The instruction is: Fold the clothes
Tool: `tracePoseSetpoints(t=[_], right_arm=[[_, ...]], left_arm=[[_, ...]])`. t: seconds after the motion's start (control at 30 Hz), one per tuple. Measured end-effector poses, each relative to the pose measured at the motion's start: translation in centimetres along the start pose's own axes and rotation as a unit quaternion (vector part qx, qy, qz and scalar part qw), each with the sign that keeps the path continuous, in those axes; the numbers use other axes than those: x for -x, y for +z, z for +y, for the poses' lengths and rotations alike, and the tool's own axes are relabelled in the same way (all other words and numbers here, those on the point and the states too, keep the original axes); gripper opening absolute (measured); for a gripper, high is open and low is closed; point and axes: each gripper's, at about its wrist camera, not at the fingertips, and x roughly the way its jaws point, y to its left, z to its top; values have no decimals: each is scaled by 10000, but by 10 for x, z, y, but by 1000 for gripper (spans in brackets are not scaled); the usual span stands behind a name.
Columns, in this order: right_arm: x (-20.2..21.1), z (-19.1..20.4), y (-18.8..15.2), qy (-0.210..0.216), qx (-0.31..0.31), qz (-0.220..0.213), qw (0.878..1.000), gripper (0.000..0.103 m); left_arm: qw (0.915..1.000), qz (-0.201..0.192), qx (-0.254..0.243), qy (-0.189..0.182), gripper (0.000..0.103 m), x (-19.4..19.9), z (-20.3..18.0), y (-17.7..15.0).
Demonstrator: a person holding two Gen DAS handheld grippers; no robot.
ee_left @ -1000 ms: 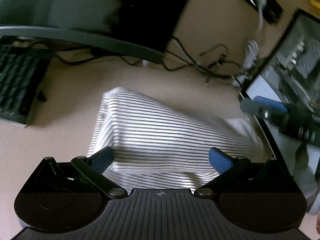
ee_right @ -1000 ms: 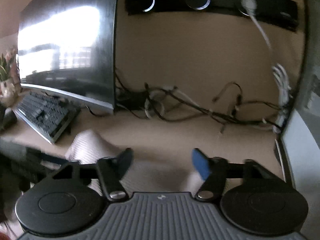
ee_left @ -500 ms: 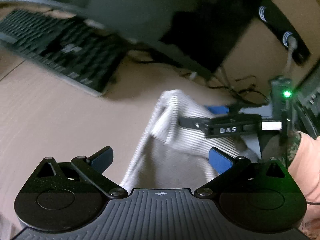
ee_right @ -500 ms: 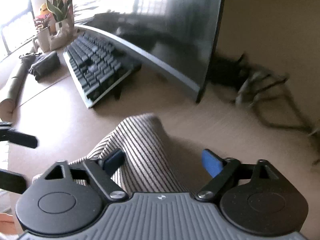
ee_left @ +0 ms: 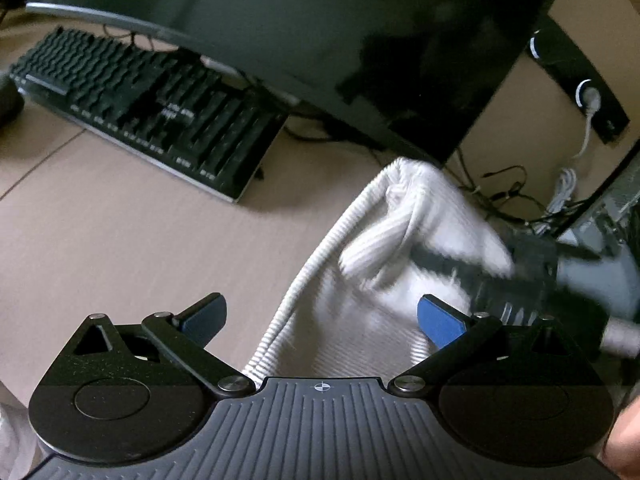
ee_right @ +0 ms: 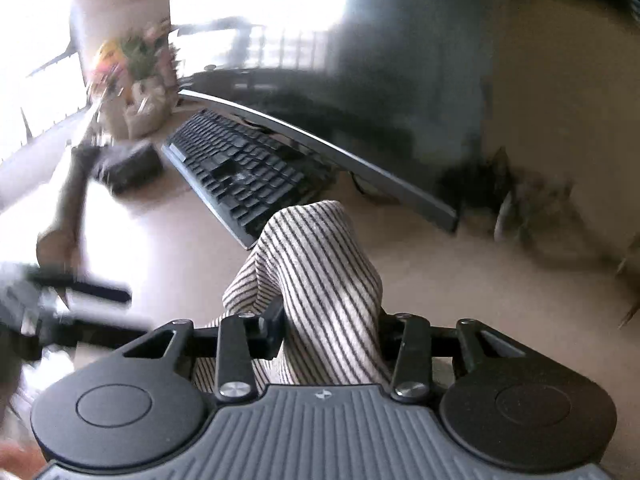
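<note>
The white, dark-striped knit garment (ee_right: 316, 280) lies bunched on the beige counter (ee_left: 120, 248), just in front of the black keyboard (ee_left: 152, 108), on the side away from the dark curved monitor (ee_left: 320, 20). The right hand-held gripper (ee_right: 332, 324) is closing its jaws on a raised fold of that cloth, pads pressing it from both sides. The left hand-held gripper (ee_left: 320, 316) stands wide open over the garment's ribbed edge nearer the keyboard, holding nothing.

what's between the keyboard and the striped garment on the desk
Only bare desk lies between the keyboard and the striped garment, as the left wrist view shows.
</note>
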Motion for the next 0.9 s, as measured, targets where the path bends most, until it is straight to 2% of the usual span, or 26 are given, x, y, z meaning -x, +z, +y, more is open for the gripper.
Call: tracePoseSetpoints(t=[0.13, 0.2, 0.3, 0.43, 0.5, 0.57, 0.7, 0.77, 0.83, 0.87, 0.9], right_arm=[[-3, 53, -33, -651, 1039, -79, 9924, 39], [-9, 83, -52, -1038, 1648, -73, 9808, 41], [-18, 121, -79, -1581, 2536, -139, 9542, 45], [-16, 141, -98, -1831, 3113, -174, 9323, 47], [-12, 147, -103, -1861, 3250, -191, 9270, 47], [-2, 143, -105, -1787, 3105, -196, 9334, 48], [31, 117, -90, -1327, 2116, -82, 9683, 51], [53, 93, -82, -1104, 1490, -24, 9826, 56], [81, 65, -72, -1249, 782, -120, 9890, 56], [97, 49, -65, -1432, 348, -250, 9888, 60], [114, 31, -58, -1668, -120, -430, 9850, 68]], left_arm=[[9999, -124, -61, -66, 103, 8, 0, 2], [9998, -190, -52, -101, 103, 14, 0, 3], [9995, -231, 17, -195, 103, 15, 2, 5], [9995, -85, 73, -305, 103, 2, 1, 4], [9994, 29, 122, -332, 103, -9, -1, 4], [9993, 175, 38, -328, 103, -21, -3, 3], [9985, 426, -324, 100, 103, -42, -2, -8], [9984, 479, -293, 108, 103, -44, 4, -10], [9981, 512, -338, 112, 103, -44, 8, -12], [9977, 523, -401, 131, 103, -44, 8, -13], [9975, 534, -452, 142, 103, -44, 8, -14]])
